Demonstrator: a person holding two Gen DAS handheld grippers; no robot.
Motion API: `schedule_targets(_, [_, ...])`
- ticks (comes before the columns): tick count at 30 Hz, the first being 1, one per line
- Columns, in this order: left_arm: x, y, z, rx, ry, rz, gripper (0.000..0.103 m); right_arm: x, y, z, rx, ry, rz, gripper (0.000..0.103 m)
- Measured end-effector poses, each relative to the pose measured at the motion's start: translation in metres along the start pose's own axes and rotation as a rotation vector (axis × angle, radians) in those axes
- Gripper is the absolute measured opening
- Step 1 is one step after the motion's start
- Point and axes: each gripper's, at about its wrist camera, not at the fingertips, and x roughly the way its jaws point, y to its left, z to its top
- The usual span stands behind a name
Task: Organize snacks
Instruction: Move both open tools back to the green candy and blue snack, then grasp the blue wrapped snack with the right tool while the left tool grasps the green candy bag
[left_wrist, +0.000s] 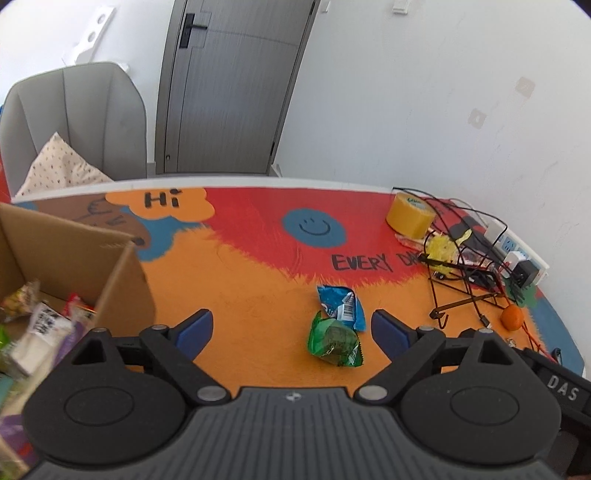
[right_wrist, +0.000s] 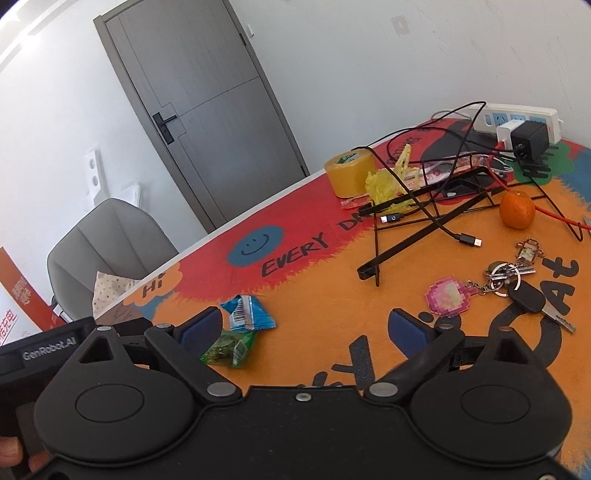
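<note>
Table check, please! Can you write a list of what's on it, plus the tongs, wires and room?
Surface: cartoon mat, orange and red.
Job's things: blue packet touching green packet; cardboard box holding snacks.
Clutter: tape roll, orange, keys, wire stand.
Tongs: left tongs and right tongs open, empty.
Cables: black leads to power strip.
Surroundings: grey door, chair.

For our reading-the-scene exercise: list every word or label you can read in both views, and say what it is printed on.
"Hi": orange bubble on printed table mat
"EVERY": same mat's red area
"DAS": black gripper body
"GenRobot.AI": black gripper body
Yellow tape roll, blue snack packet, green snack packet: print unreadable.
</note>
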Motion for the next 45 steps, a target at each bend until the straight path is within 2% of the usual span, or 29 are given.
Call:
schedule_targets(5, [0.02,-0.007,-0.005,0.001,0.026,-0.007,0.089,0.009,-0.01,0.001,0.02,0.006,-0.003,0.096])
schedule_targets(13, [0.053,-0.013,-0.012,-0.02,0.074,-0.005,0.079,0.022,-0.025,0.001,0.053,0.024,-0.022,0.092])
schedule_targets(19, [0.075,-0.016,-0.016,-0.041,0.092,-0.004,0.071,0.03,-0.03,0.001,0.063,0.031,-0.038,0.089])
schedule_targets(20, [0.075,-0.016,-0.017,-0.04,0.075,0.0,0.068,0.031,-0.03,0.001,0.065,0.032,-0.04,0.088])
schedule_targets(23, [0.075,-0.018,-0.018,-0.029,0.06,0.018,0.041,0.033,-0.029,0.0,0.062,0.034,-0.041,0.087])
schedule_targets(25, [0.074,-0.014,-0.017,-0.041,0.067,0.009,0.031,0.034,-0.026,0.0,0.062,0.037,-0.039,0.086])
schedule_targets(30, [0.065,-0.004,-0.015,-0.053,0.057,0.016,0.027,0.038,-0.014,0.001,0.044,0.043,-0.016,0.084])
schedule_targets(45, [0.037,0.021,-0.001,-0.096,-0.018,0.012,0.026,0.06,0.031,0.01,-0.015,0.065,0.06,0.079])
